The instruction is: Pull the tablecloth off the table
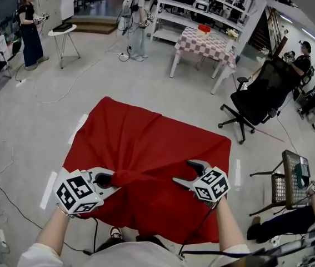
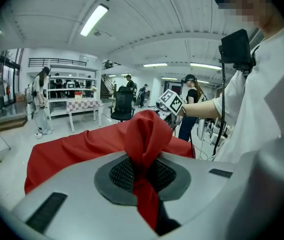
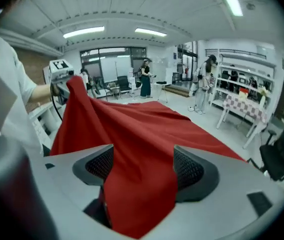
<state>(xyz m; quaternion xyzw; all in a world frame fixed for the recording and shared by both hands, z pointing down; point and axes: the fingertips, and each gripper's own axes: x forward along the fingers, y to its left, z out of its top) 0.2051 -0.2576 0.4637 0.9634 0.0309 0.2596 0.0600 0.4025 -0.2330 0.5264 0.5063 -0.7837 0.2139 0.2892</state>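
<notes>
Task thing: one red tablecloth (image 1: pixel 146 149), spread over the surface in front of us. It covers the surface completely, so we see no part of the top itself. The far corners hang flat. The near edge is drawn up into a ridge that runs between our two hands.

Left gripper (image 1: pixel 108 179): jaws together, clamped on a bunched fold of the tablecloth. In the left gripper view the fabric is pinched between the pads and rises above them in a twisted peak. We judge the hold was taken near the near edge so that a pull toward us drags the whole sheet rather than just lifting a corner.

Right gripper (image 1: pixel 186 172): jaws wide apart. The right gripper view shows the tablecloth draped between the two pads, with neither pad pressing on it, so nothing is gripped on this side yet. It probably stands there to take a second hold, which would keep the pull even across the width.

Count: one tablecloth, two grippers (one clamped, one spread). In the background are one checked table (image 1: pixel 204 42) and one black office chair (image 1: pixel 257 96), both well apart from our cloth.

Status: the cloth is gathered but not yet off.
</notes>
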